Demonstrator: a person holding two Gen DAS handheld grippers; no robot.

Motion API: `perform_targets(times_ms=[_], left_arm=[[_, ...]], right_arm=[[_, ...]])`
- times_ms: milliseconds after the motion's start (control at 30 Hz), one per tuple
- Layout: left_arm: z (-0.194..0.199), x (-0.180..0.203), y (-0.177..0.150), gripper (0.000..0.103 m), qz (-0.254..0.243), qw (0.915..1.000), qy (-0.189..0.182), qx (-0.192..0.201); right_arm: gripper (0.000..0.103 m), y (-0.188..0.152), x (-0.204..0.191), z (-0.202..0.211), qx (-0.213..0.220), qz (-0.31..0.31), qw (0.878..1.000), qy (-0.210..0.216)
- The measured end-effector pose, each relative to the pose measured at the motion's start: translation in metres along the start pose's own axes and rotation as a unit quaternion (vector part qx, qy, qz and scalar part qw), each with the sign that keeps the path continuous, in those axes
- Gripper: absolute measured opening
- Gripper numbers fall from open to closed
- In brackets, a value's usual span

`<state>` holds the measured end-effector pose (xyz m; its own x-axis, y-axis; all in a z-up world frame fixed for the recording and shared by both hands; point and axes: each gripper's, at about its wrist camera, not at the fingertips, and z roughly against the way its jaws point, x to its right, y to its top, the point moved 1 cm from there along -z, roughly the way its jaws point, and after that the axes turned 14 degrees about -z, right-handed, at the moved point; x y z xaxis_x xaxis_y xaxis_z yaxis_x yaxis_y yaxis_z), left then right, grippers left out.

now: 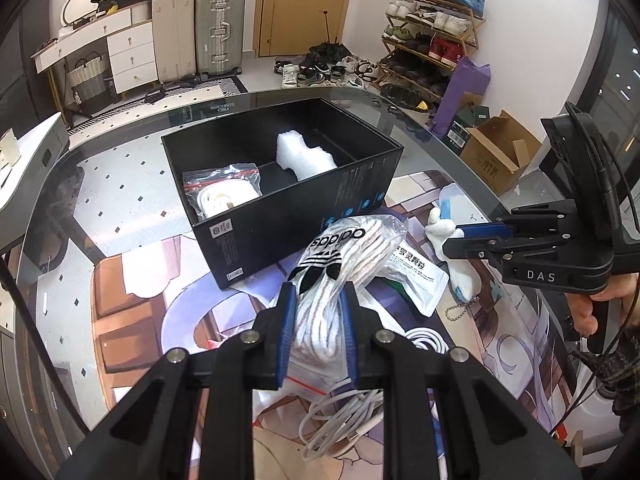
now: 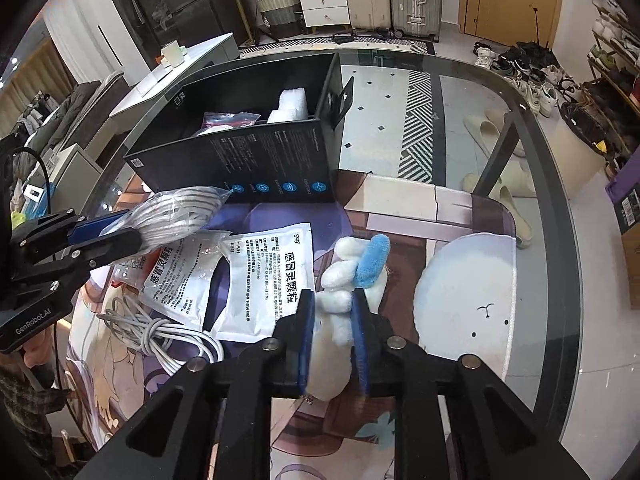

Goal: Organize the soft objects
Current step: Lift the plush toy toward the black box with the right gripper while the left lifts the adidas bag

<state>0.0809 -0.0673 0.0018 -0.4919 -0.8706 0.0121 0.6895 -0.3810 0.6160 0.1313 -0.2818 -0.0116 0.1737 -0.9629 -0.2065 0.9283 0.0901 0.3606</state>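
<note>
Black box (image 1: 288, 216) has bagged cord (image 1: 224, 190) + foam (image 1: 302, 154) in already. L gripper (image 1: 318, 316) squeezes bag of white rope (image 1: 344, 264); R gripper (image 2: 332, 340) pinches plush toy (image 2: 340, 280), both above table. Med packets (image 2: 272, 276), loose cable (image 2: 160, 332) still left out.

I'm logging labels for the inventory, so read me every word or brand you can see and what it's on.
"adidas": clear bag of laces in the left gripper.
"DAS": right gripper.
"GenRobot.AI": left gripper body, right wrist view.
"感冒灵颗粒": white sachets.
Black box print and cardboard box: too small to read.
</note>
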Motion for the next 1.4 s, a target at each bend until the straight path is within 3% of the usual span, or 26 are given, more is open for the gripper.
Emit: perform_targets(times_ms=[33, 67, 267, 367, 500, 1133, 1400], left_arm=[[0.001, 0.000, -0.001, 0.019, 0.000, 1.0000, 0.000, 0.001], [0.001, 0.000, -0.001, 0.019, 0.000, 1.0000, -0.001, 0.001], [0.003, -0.002, -0.003, 0.019, 0.001, 1.0000, -0.004, 0.003], [0.004, -0.003, -0.002, 0.019, 0.004, 1.0000, -0.003, 0.002], [0.008, -0.005, -0.002, 0.019, 0.008, 1.0000, 0.001, 0.002], [0.033, -0.017, 0.009, 0.018, 0.021, 0.9992, 0.033, 0.013], [0.045, -0.024, 0.017, 0.004, 0.024, 0.9987, 0.039, 0.024]], right_arm=[[0.042, -0.001, 0.000, -0.001, -0.002, 0.002, 1.000, -0.011], [0.044, -0.002, 0.001, -0.003, -0.003, 0.004, 1.000, -0.019], [0.044, -0.006, 0.011, -0.014, -0.018, -0.015, 1.000, -0.019], [0.034, -0.002, 0.009, -0.016, -0.021, -0.007, 1.000, -0.018], [0.030, 0.002, 0.007, -0.015, -0.021, -0.007, 1.000, -0.013], [0.029, 0.035, -0.034, 0.037, 0.041, 0.023, 0.998, 0.051], [0.029, 0.044, -0.050, 0.044, 0.053, 0.029, 0.996, 0.071]])
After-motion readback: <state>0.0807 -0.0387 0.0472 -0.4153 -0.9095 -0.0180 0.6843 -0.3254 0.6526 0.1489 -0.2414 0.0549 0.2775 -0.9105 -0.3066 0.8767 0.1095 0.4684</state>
